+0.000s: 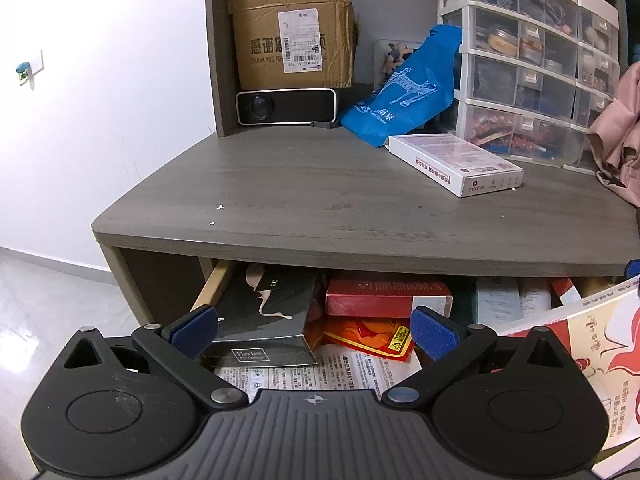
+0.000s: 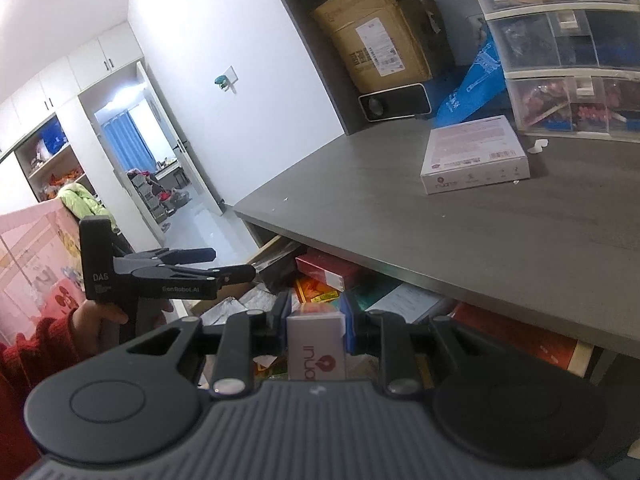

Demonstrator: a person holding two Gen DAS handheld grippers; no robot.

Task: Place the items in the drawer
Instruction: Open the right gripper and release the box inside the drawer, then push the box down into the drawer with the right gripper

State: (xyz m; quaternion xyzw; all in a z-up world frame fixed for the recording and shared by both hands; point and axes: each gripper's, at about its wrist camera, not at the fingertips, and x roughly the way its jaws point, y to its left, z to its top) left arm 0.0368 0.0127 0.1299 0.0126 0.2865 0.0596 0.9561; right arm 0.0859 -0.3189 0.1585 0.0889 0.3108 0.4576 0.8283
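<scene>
The drawer (image 1: 211,285) under the grey desk (image 1: 320,184) stands pulled out, full of boxes and papers. My left gripper (image 1: 316,334) hovers open over its left half, above a black box (image 1: 264,320), with nothing between its blue pads. My right gripper (image 2: 316,316) is shut on a small white box (image 2: 316,346) with a red logo, held over the drawer (image 2: 320,276). That held white and red box (image 1: 592,360) enters the left wrist view at the right edge. A flat white box (image 1: 456,164) (image 2: 476,156) lies on the desk top.
A hand in a red sleeve (image 2: 96,320) holds the left gripper (image 2: 234,264). At the back of the desk stand a cardboard box (image 1: 292,28), a black projector (image 1: 286,106), a blue bag (image 1: 404,92) and clear drawer units (image 1: 528,60). A red box (image 1: 386,300) lies in the drawer.
</scene>
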